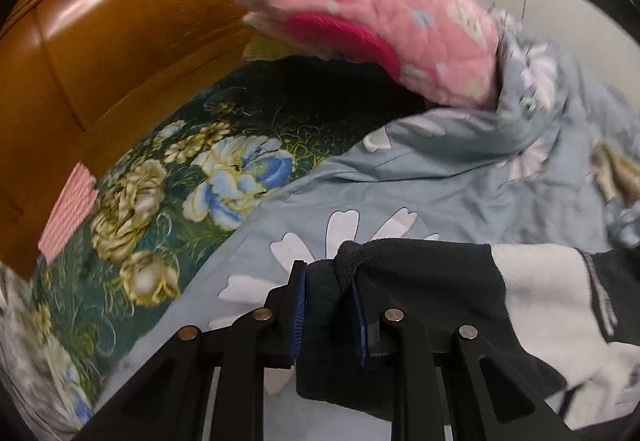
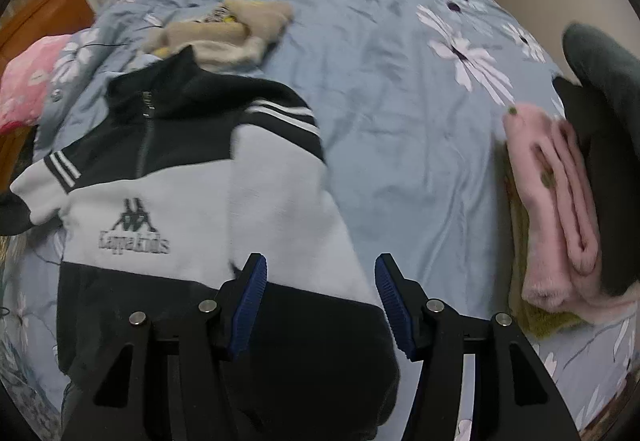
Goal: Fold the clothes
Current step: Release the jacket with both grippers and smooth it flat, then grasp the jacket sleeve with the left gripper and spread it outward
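A black and white zip jacket (image 2: 180, 201) with a logo on its chest lies front up on the blue flowered bedsheet (image 2: 400, 129). My left gripper (image 1: 326, 281) is shut on the black cuff (image 1: 400, 269) of one sleeve, and the sleeve (image 1: 540, 289) trails off to the right, lifted above the sheet. In the right wrist view my right gripper (image 2: 320, 261) stands open just over the jacket's lower right part, where white meets the black hem. Nothing is pinched between its blue pads.
A wooden headboard (image 1: 100, 41) and a dark green flowered pillow (image 1: 200, 169) lie left of the sleeve. A pink flowered bundle (image 1: 380, 13) sits beyond. A beige garment (image 2: 224, 29) lies past the jacket's collar. Folded pink (image 2: 560, 209) and dark (image 2: 608, 161) clothes are stacked at right.
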`<state>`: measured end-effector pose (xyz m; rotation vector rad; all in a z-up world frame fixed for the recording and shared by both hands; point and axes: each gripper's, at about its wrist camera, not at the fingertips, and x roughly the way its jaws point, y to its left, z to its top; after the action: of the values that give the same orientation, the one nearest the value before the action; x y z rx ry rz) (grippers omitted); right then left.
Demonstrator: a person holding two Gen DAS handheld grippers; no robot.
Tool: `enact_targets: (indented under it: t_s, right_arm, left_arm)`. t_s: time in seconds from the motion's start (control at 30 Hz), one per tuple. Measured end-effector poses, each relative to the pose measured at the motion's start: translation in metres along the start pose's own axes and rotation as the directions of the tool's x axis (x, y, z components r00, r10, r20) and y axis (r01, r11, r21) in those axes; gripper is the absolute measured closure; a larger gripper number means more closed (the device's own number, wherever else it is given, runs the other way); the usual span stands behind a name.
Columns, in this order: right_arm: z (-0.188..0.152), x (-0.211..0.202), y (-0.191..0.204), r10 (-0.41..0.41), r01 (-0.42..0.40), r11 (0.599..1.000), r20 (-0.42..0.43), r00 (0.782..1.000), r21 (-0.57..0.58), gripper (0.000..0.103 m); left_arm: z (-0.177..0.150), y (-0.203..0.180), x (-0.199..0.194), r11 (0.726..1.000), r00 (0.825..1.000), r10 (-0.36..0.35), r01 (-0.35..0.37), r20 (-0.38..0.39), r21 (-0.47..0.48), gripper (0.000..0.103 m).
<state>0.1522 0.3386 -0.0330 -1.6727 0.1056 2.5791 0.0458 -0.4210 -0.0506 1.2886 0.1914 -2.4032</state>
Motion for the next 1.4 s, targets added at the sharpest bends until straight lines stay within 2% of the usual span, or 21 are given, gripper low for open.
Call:
enact_targets:
  t_s: [0.1, 0.27, 0.3, 0.37, 0.5, 0.57, 0.63, 0.7, 0.8, 0.97, 1.0, 1.03, 1.07, 1.1, 1.17, 1.23, 1.27, 1.3, 1.33, 1.4]
  right_arm:
    - [-0.005, 0.002, -0.014, -0.018, 0.019, 0.999, -0.017, 1.000, 0.030, 0.045]
    - [-0.022, -0.001, -0.031, -0.024, 0.026, 0.999, -0.040, 0.999, 0.037, 0.045]
    - [-0.026, -0.002, -0.033, -0.021, 0.022, 0.999, -0.042, 0.999, 0.038, 0.045]
    - [-0.035, -0.003, -0.036, -0.006, 0.008, 0.999, -0.046, 0.999, 0.039, 0.045]
    - [-0.064, 0.002, -0.041, 0.037, -0.033, 0.998, -0.080, 0.996, 0.048, 0.045]
    - [-0.083, 0.007, -0.050, 0.061, -0.052, 0.995, -0.101, 0.993, 0.088, 0.045]
    - [-0.104, 0.012, -0.065, 0.132, -0.110, 0.976, -0.112, 0.985, 0.190, 0.045]
    - [-0.123, 0.017, -0.078, 0.201, -0.162, 0.946, -0.115, 0.973, 0.281, 0.045]
    - [-0.136, 0.023, -0.079, 0.267, -0.218, 0.923, -0.119, 0.956, 0.317, 0.045]
    - [-0.145, 0.038, -0.076, 0.301, -0.235, 0.907, -0.149, 0.942, 0.349, 0.045]
    - [-0.144, 0.039, -0.075, 0.302, -0.236, 0.908, -0.151, 0.941, 0.347, 0.053]
    - [-0.143, 0.036, -0.073, 0.300, -0.239, 0.911, -0.144, 0.943, 0.335, 0.069]
    - [-0.141, 0.033, -0.072, 0.298, -0.242, 0.915, -0.137, 0.945, 0.324, 0.079]
    - [-0.137, 0.028, -0.071, 0.293, -0.242, 0.919, -0.127, 0.948, 0.311, 0.092]
    - [-0.128, 0.015, -0.071, 0.243, -0.209, 0.942, -0.108, 0.964, 0.261, 0.093]
    - [-0.113, -0.010, -0.077, 0.131, -0.119, 0.977, -0.058, 0.990, 0.178, 0.094]
    - [-0.107, -0.024, -0.083, 0.051, -0.047, 0.988, -0.019, 0.999, 0.150, 0.094]
    - [-0.100, -0.039, -0.091, -0.051, 0.047, 0.990, 0.027, 0.998, 0.131, 0.094]
    - [-0.094, -0.052, -0.099, -0.142, 0.133, 0.984, 0.067, 0.988, 0.121, 0.094]
    - [-0.086, -0.061, -0.113, -0.234, 0.220, 0.965, 0.088, 0.968, 0.145, 0.094]
  left_arm:
    - [0.000, -0.004, 0.027, 1.000, 0.998, 0.010, -0.011, -0.055, -0.022, 0.081]
    - [-0.021, -0.004, 0.035, 0.994, 0.992, -0.073, 0.063, -0.106, -0.092, 0.073]
    - [-0.026, -0.006, 0.030, 0.993, 0.990, -0.085, 0.075, -0.110, -0.094, 0.071]
    - [-0.036, -0.012, 0.019, 0.990, 0.987, -0.108, 0.097, -0.117, -0.098, 0.053]
    - [-0.065, -0.025, -0.025, 0.984, 0.985, -0.152, 0.143, -0.078, -0.105, 0.046]
    - [-0.088, -0.033, -0.049, 0.973, 0.975, -0.210, 0.202, -0.069, -0.114, 0.041]
    - [-0.118, -0.045, -0.072, 0.952, 0.953, -0.292, 0.281, -0.078, -0.123, 0.039]
    - [-0.144, -0.057, -0.090, 0.938, 0.936, -0.339, 0.327, -0.095, -0.118, 0.039]
    - [-0.171, -0.077, -0.107, 0.924, 0.915, -0.380, 0.368, -0.135, -0.105, 0.039]
    - [-0.195, -0.108, -0.131, 0.898, 0.885, -0.438, 0.424, -0.161, -0.114, 0.039]
    - [-0.196, -0.114, -0.136, 0.898, 0.884, -0.440, 0.428, -0.158, -0.107, 0.039]
    - [-0.196, -0.119, -0.141, 0.897, 0.884, -0.441, 0.430, -0.154, -0.100, 0.039]
    - [-0.196, -0.124, -0.147, 0.895, 0.883, -0.446, 0.437, -0.149, -0.088, 0.039]
    - [-0.195, -0.127, -0.151, 0.893, 0.882, -0.449, 0.442, -0.144, -0.078, 0.039]
    - [-0.193, -0.133, -0.159, 0.891, 0.881, -0.454, 0.450, -0.135, -0.057, 0.039]
    - [-0.189, -0.137, -0.166, 0.891, 0.882, -0.454, 0.453, -0.123, -0.035, 0.039]
    - [-0.188, -0.139, -0.170, 0.891, 0.884, -0.453, 0.454, -0.115, -0.025, 0.039]
    - [-0.187, -0.140, -0.172, 0.891, 0.885, -0.452, 0.453, -0.111, -0.016, 0.039]
    - [-0.186, -0.140, -0.174, 0.892, 0.887, -0.450, 0.451, -0.106, -0.008, 0.039]
    - [-0.185, -0.141, -0.173, 0.894, 0.889, -0.445, 0.447, -0.109, -0.004, 0.039]
